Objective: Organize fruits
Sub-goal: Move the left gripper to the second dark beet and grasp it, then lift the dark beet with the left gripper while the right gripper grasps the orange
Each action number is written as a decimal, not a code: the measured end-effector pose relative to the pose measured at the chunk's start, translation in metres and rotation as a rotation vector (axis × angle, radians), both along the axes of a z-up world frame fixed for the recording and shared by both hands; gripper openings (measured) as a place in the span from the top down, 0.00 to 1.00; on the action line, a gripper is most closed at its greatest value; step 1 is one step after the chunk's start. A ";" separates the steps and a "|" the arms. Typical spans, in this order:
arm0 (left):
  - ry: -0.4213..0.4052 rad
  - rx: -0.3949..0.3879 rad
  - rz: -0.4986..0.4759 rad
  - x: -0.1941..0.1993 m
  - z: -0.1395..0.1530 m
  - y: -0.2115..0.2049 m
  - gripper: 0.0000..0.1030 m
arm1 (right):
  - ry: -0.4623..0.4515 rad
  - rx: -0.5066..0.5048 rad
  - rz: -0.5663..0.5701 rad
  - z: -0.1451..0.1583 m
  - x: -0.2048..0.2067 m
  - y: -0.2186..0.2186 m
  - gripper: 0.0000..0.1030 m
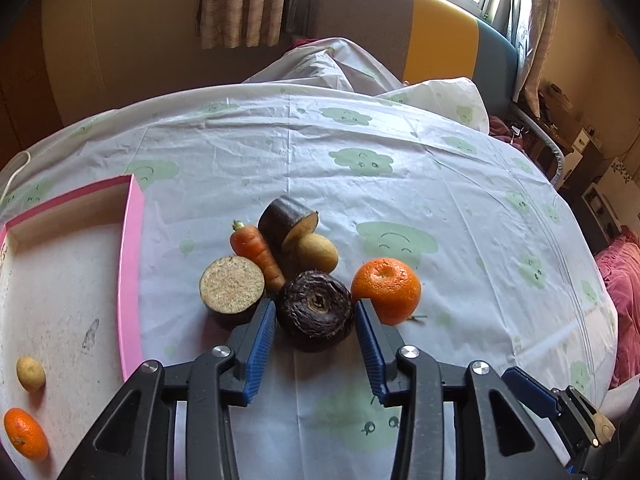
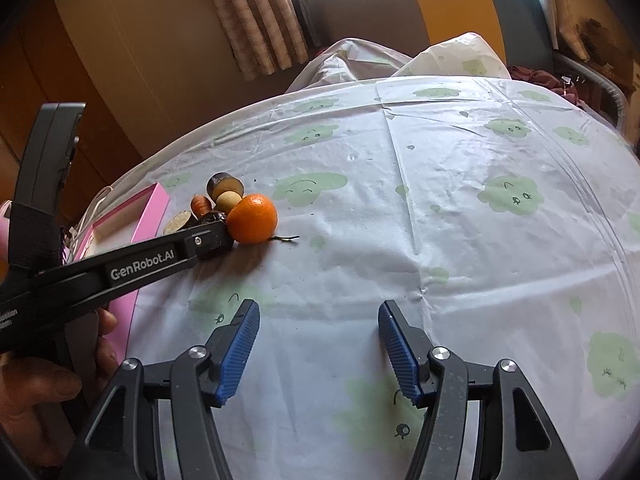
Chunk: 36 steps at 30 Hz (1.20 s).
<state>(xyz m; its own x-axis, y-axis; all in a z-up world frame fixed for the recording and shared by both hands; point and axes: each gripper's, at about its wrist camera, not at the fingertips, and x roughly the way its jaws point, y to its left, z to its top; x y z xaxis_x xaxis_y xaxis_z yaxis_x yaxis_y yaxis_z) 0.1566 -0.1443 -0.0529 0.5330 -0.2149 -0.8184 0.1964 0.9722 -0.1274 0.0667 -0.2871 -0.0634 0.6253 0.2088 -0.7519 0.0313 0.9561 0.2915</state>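
Note:
A pile lies on the table: a dark purple root chunk (image 1: 315, 309), an orange mandarin (image 1: 386, 289), a carrot (image 1: 256, 251), a yellow-brown kiwi-like fruit (image 1: 317, 253), and two cut eggplant pieces (image 1: 232, 285) (image 1: 283, 217). My left gripper (image 1: 315, 314) is open with its fingers on either side of the purple chunk, not clamped. In the pink-rimmed tray (image 1: 131, 264) at left lie a small mandarin (image 1: 25, 434) and a small yellow fruit (image 1: 30, 373). My right gripper (image 2: 318, 322) is open and empty over bare cloth, right of the mandarin (image 2: 254, 218) and the left gripper (image 2: 208, 238).
A white tablecloth with green cloud faces (image 1: 400, 160) covers the round table. A padded grey, yellow and blue bench (image 1: 400, 20) stands behind it, with curtains and a window. A small twig (image 2: 286, 237) lies beside the mandarin. A white cord (image 1: 16, 168) runs at the table's left edge.

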 end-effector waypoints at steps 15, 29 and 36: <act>-0.068 -0.031 -0.032 -0.054 -0.001 0.011 0.61 | 0.000 0.020 -0.006 -0.001 0.002 -0.012 0.39; -0.103 -0.062 -0.024 -0.054 -0.007 0.014 0.61 | 0.009 0.023 0.100 0.005 0.022 -0.010 0.42; -0.129 -0.066 -0.021 -0.060 -0.007 0.016 0.62 | -0.013 0.055 0.181 0.019 0.056 0.001 0.43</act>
<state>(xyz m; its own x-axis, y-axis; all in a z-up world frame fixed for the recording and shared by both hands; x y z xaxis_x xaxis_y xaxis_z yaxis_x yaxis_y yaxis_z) 0.0963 -0.1286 -0.0604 0.6275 -0.2783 -0.7272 0.2352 0.9581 -0.1638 0.1229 -0.2860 -0.0444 0.5837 0.3595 -0.7281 -0.1440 0.9283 0.3429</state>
